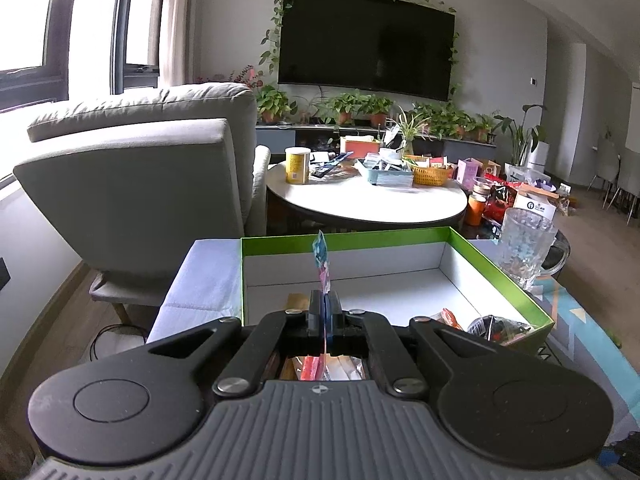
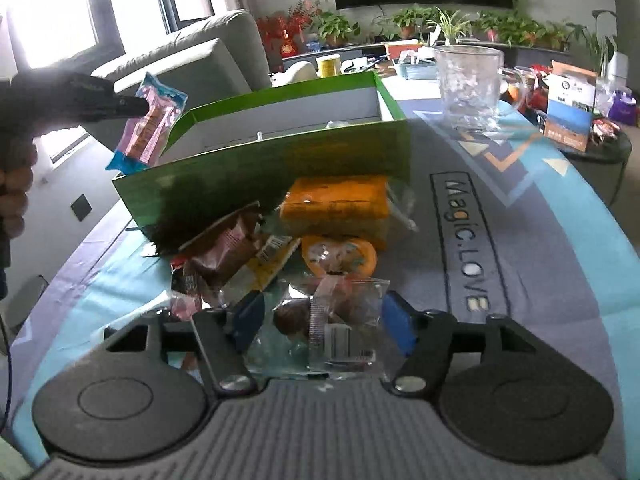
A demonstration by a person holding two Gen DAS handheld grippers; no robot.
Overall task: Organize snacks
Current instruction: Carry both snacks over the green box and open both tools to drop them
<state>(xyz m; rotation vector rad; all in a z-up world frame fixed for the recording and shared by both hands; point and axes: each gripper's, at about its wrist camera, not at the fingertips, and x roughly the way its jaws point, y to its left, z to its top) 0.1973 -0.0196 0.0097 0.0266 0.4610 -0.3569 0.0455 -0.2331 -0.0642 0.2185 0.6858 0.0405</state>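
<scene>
Over the green box point(image 1: 500, 256), left claw point(image 1: 325, 300) pinches a pink-blue snack packet point(image 2: 150, 124); right claw point(image 2: 324, 320) gapes.

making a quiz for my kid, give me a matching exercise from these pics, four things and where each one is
Things:
1. pink and blue snack packet
2. clear wrapped snack
3. orange snack pack
4. glass mug

Places:
A. on the mat against the green box's near wall
B. between the open right gripper's fingers
C. clamped in the left gripper, above the box
D. standing on the table beyond the box

Pairs: 1-C, 2-B, 3-A, 4-D
</scene>
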